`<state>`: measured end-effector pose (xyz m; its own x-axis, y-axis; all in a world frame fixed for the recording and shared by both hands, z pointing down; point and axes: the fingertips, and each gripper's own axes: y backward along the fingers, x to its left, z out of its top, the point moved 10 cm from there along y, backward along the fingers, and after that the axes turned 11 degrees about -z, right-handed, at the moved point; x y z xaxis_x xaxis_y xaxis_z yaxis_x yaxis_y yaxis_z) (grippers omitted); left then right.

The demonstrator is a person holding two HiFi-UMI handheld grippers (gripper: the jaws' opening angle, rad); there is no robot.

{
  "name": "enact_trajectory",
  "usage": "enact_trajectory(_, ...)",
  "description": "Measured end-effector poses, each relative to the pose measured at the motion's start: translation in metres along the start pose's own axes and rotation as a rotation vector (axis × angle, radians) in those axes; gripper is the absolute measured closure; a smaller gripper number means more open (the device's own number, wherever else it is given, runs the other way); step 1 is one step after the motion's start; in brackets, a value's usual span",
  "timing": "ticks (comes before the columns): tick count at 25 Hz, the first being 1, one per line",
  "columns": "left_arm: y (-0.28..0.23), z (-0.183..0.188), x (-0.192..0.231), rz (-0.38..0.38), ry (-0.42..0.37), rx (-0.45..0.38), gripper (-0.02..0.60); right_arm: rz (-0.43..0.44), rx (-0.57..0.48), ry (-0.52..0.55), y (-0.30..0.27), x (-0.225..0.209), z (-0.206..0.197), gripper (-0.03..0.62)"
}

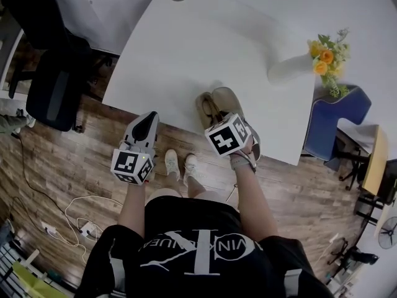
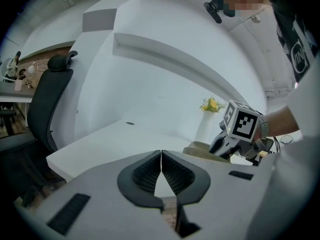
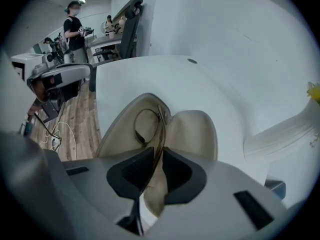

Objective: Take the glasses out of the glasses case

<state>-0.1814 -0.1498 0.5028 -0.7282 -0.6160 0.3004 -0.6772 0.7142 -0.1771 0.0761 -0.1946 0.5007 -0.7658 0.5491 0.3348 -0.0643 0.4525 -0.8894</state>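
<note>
A beige glasses case [image 1: 213, 103] lies open near the front edge of the white table [image 1: 205, 48]. In the right gripper view the case [image 3: 192, 134] shows both halves, and brown-framed glasses [image 3: 145, 126] lie in its left half. My right gripper [image 3: 157, 166] points steeply down into the case, and its pads press on the thin frame. In the head view its marker cube hides the right gripper's [image 1: 227, 134] jaws. My left gripper [image 1: 150, 117] hovers level at the table's edge, left of the case. The left gripper [image 2: 161, 159] is shut with nothing in it.
A white vase [image 1: 288, 67] with yellow and orange flowers [image 1: 325, 58] stands at the table's right. A black office chair [image 1: 53, 92] is at the left and a blue chair [image 1: 338, 113] at the right. Cables lie on the wooden floor [image 1: 74, 213]. A person [image 3: 75, 21] stands far back.
</note>
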Motion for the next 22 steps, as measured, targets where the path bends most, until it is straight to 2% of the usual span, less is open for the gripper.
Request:
enact_trajectory(4,0.006,0.000,0.000,0.012,0.003,-0.002,0.561,-0.001,-0.036,-0.034,0.002,0.000,-0.003,0.554)
enact_trajectory(12,0.014,0.002,0.005,0.033,0.000,-0.018,0.561,-0.028,-0.113,-0.135,0.015,-0.008,-0.006,0.559)
enact_trajectory(22,0.008,0.016,-0.004,0.009,-0.030,-0.030,0.561,0.041,-0.238,-0.334,0.032,-0.030,-0.020,0.559)
